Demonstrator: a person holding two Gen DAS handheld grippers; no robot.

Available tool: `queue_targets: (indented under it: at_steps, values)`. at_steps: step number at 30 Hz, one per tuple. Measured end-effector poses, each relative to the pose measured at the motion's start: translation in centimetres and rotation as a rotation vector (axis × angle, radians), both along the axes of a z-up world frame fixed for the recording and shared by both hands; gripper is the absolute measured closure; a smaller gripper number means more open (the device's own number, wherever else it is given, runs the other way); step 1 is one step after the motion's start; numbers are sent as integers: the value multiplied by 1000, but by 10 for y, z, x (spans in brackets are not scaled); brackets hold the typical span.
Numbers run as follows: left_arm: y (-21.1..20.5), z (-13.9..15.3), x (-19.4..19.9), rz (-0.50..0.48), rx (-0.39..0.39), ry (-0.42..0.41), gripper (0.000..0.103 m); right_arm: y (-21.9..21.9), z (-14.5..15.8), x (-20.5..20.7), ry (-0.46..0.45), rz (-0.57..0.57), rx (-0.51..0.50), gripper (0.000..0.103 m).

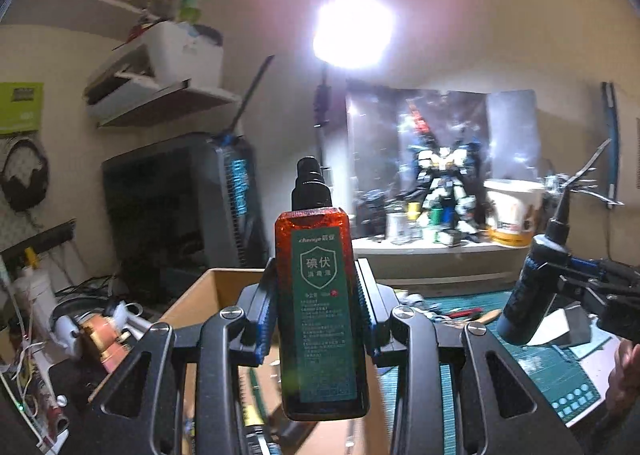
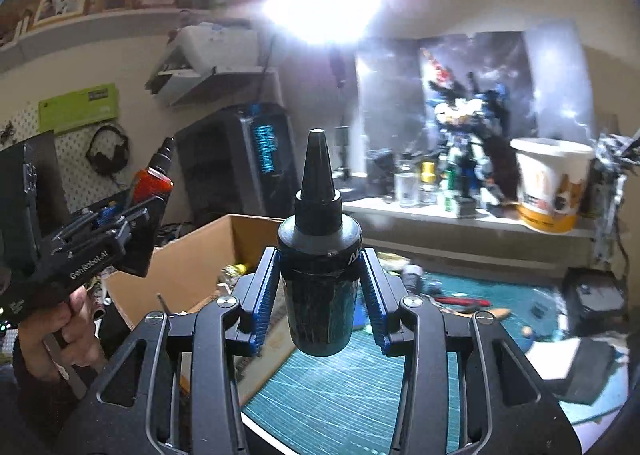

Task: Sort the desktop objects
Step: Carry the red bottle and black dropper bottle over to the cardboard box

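Your left gripper (image 1: pixel 318 295) clamps an upright orange spray bottle (image 1: pixel 322 311) above the cardboard box (image 1: pixel 208 291). Your right gripper (image 2: pixel 320 287) clamps a black dropper bottle (image 2: pixel 318 275) over the green cutting mat (image 2: pixel 344 395).

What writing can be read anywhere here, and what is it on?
"chenye", then "碘伏": green label of the red bottle; its smaller print is too small to read.
"GenRobot.AI": side of the left tongs.
"Ai...", cut off: the black bottle.
Green wall sign: blurred.
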State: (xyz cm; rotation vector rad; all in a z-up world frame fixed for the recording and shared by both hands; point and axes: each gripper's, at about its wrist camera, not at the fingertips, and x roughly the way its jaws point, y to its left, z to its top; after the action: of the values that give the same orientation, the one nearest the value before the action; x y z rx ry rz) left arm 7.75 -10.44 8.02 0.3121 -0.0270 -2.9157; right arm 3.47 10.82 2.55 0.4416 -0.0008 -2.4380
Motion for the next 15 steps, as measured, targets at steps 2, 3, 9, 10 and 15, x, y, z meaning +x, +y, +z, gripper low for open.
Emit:
queue_targets:
  at_steps: [2, 3, 9, 10, 15]
  values:
    - [-11, -2, 5, 26, -1, -2, 68, -13, 0, -2, 1, 34, -2, 65]
    - [-17, -3, 9, 40, -3, -7, 68, -19, -1, -2, 3, 51, -2, 65]
    - [-51, -8, 31, 127, 4, -27, 68, -52, -7, -1, 3, 143, -3, 65]
    - [-56, -9, 35, 141, 7, -29, 68, -58, -8, 0, 2, 158, -1, 65]
    - [-77, -12, 52, 193, 31, -46, 68, -84, -11, 4, 2, 238, 9, 65]
